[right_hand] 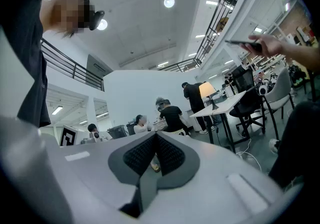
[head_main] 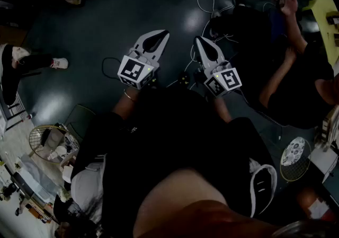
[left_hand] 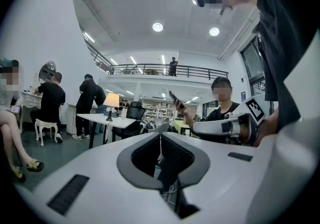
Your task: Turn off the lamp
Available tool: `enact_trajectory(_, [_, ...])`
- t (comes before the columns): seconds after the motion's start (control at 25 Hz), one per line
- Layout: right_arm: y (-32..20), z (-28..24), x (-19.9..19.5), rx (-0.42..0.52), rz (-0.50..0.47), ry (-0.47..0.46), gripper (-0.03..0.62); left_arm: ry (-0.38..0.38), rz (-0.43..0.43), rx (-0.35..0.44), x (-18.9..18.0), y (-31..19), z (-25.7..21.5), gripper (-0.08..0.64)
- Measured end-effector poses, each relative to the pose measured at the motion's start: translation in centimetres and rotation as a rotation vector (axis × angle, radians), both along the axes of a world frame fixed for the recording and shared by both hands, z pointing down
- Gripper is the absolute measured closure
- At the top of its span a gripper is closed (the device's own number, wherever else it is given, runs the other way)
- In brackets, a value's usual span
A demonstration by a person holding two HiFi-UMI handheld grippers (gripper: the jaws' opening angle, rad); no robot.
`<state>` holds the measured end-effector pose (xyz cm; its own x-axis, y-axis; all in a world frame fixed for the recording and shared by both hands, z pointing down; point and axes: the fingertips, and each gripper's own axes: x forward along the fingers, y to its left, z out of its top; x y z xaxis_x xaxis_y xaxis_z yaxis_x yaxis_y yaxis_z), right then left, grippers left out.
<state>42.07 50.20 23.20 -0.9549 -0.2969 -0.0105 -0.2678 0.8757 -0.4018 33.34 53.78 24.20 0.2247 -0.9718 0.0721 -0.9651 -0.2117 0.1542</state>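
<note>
Left gripper [left_hand: 160, 135]: jaws pressed together, nothing between | Right gripper [right_hand: 155, 134]: jaws pressed together, empty | Lamp [left_hand: 111, 102]: shade glowing, upright on white table [left_hand: 95, 117], well apart from both grippers; 10 o'clock of left jaw tips, 2 o'clock of right jaw tips

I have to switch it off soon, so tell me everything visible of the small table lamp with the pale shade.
The small table lamp has a pale cone-shaped shade that glows warm, so it looks lit. The shade sits on a thin dark stem with a small dark base. It stands upright on a white table far across the room, and it touches only that tabletop. No switch or cord can be made out from here.
</note>
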Motion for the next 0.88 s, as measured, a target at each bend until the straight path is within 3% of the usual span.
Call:
enact_trajectory(0.44, [-1.5, 0.6, -0.3, 0.002, -0.021, 0.001, 0.592, -0.005, -0.017, 0.01, -0.2, -1.4, 0.0, 0.549])
enact_trajectory(0.88, [-3.4, -0.4, 1.2, 0.02, -0.042, -0.06, 0.592, -0.016, -0.027, 0.018, 1.1, -3.8, -0.2, 0.549])
